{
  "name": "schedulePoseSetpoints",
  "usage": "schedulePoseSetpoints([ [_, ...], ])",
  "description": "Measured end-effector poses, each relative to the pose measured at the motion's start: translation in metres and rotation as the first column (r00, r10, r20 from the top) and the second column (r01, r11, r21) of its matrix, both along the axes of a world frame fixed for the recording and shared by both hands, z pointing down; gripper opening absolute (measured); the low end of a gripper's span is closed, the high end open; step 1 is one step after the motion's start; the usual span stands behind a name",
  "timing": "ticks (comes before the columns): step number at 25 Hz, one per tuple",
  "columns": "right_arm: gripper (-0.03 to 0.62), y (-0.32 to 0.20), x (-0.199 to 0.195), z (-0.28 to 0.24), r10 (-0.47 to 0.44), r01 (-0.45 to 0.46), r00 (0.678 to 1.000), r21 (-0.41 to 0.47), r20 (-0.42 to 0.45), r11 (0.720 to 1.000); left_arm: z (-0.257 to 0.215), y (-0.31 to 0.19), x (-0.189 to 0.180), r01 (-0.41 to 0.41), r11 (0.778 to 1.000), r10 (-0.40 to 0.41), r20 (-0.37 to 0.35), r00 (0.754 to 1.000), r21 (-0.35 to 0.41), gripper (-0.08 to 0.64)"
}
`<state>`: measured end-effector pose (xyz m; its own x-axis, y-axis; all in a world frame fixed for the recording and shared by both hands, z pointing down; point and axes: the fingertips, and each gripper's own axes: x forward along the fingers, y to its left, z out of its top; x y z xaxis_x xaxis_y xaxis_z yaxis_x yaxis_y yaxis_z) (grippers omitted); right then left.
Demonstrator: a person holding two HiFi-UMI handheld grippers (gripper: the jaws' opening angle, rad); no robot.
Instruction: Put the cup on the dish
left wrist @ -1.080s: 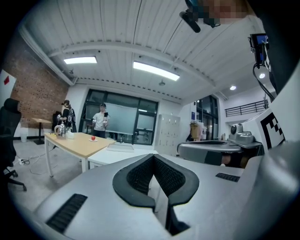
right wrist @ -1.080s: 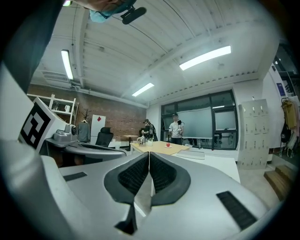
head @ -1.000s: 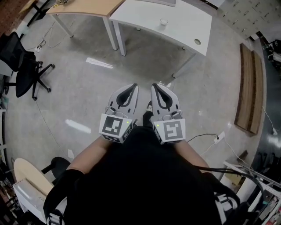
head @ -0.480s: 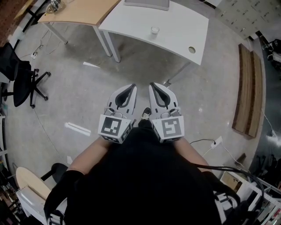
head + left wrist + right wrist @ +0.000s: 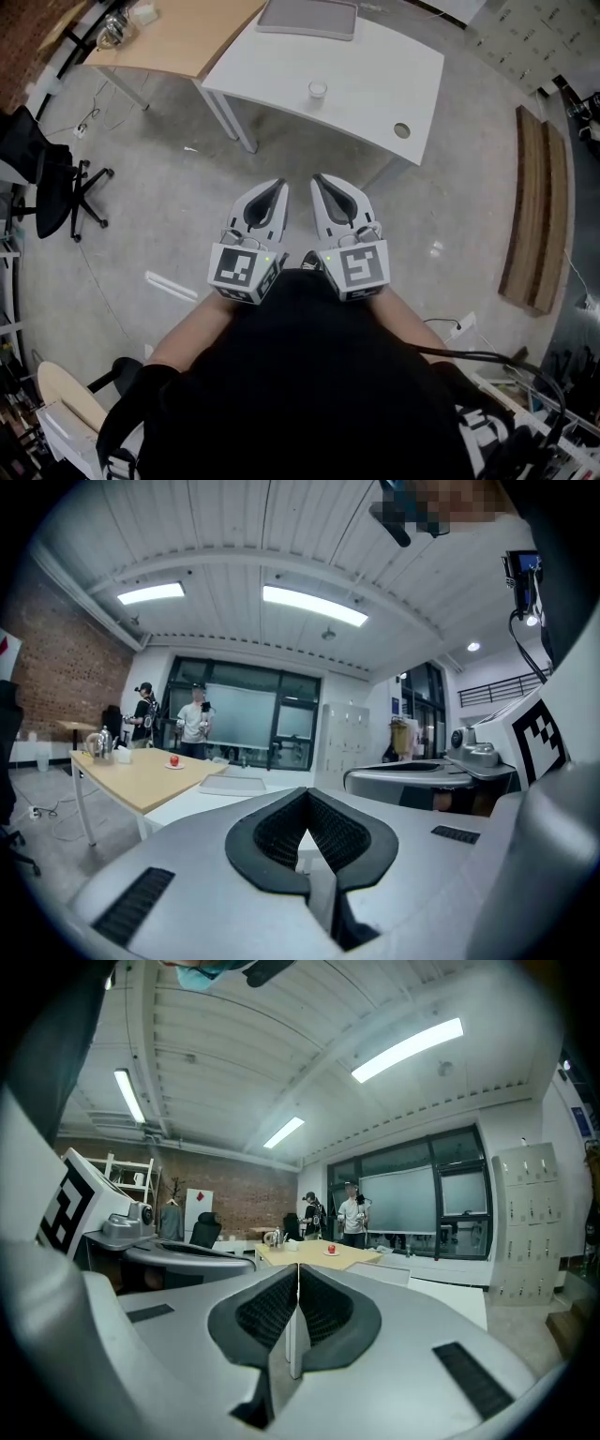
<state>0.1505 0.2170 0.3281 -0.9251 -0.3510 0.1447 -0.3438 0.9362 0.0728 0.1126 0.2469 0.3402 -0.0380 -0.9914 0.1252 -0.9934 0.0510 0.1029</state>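
Note:
A small white cup [image 5: 318,89] stands on the white table [image 5: 375,75] ahead of me, well beyond both grippers. Behind it lies a flat grey rectangular tray [image 5: 307,17], also seen as the tray [image 5: 232,783] in the left gripper view. My left gripper [image 5: 278,186] and right gripper [image 5: 319,180] are held side by side in front of my body, over the floor, pointing at the table. Both are shut with nothing between the jaws, as the left gripper [image 5: 305,797] and the right gripper [image 5: 298,1269] show in their own views.
A wooden table [image 5: 178,28] joins the white one on the left, with a kettle [image 5: 112,28] and a red apple [image 5: 173,760] on it. A black office chair [image 5: 42,178] stands left, a wooden bench [image 5: 532,206] right. Two persons [image 5: 195,726] stand far back.
The tables have slid down and towards me in the head view, and the grey tray has come into sight. Both grippers stay shut and side by side.

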Motion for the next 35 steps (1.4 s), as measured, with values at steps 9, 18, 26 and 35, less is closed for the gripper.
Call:
schedulePoseSetpoints([
  [9, 0.014, -0.026, 0.004, 0.001, -0.034, 0.034, 0.999, -0.013, 0.000, 0.999, -0.005, -0.032, 0.008, 0.011, 1.000, -0.011, 0.009, 1.000, 0.002, 0.009],
  [18, 0.014, -0.035, 0.019, -0.001, 0.011, -0.010, 1.000, -0.040, 0.015, 0.999, -0.003, -0.036, 0.018, 0.004, 1.000, -0.004, 0.010, 1.000, -0.006, 0.009],
  [26, 0.014, -0.055, 0.027, 0.004, 0.059, -0.059, 0.998, -0.033, 0.016, 0.998, -0.005, -0.050, 0.021, -0.023, 1.000, 0.023, 0.050, 0.998, -0.004, 0.009],
  [35, 0.014, -0.067, 0.018, 0.015, 0.068, -0.068, 0.998, -0.070, -0.005, 0.995, 0.006, -0.065, 0.017, -0.050, 0.998, 0.051, 0.013, 0.999, -0.041, 0.009],
])
